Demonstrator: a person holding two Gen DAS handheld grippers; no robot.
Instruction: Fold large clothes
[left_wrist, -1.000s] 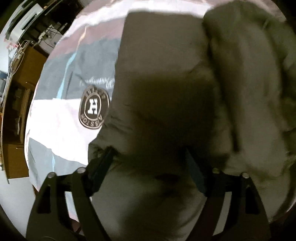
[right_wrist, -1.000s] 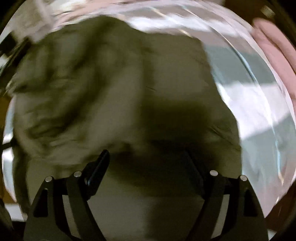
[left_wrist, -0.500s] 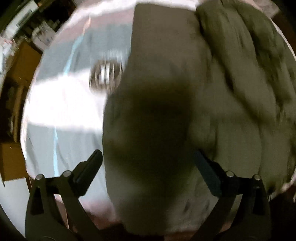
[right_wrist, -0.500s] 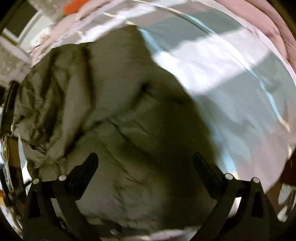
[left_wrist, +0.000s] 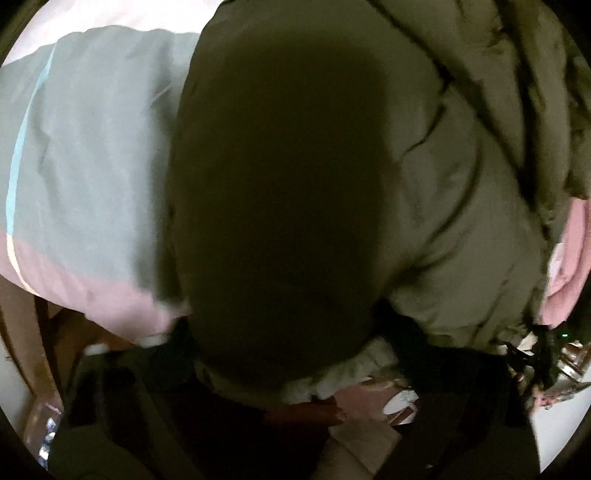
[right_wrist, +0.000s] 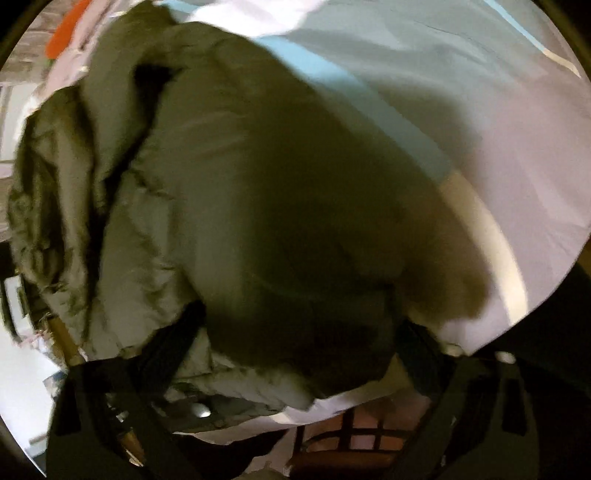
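Observation:
An olive-green padded jacket (left_wrist: 461, 192) lies on a bed and fills most of the left wrist view; it also fills the right wrist view (right_wrist: 229, 192). My left gripper (left_wrist: 291, 343) is open, its dark fingers (left_wrist: 410, 336) spread wide over the jacket's near hem, which shows white lining. My right gripper (right_wrist: 299, 336) is open too, fingers (right_wrist: 173, 347) apart over the jacket's near edge. Neither holds cloth. A dark shadow covers the jacket's middle in both views.
The bed cover (left_wrist: 85, 177) under the jacket has grey-green, pink and white blocks with a light blue stripe (right_wrist: 332, 81). A pink cloth (left_wrist: 576, 258) lies at the right edge. The bed's near edge and floor clutter show at the bottom of both views.
Both grippers have pulled back toward the near edge of the bed, so the jacket's near hem now sits between the fingers. The round logo on the cover has left the left view.

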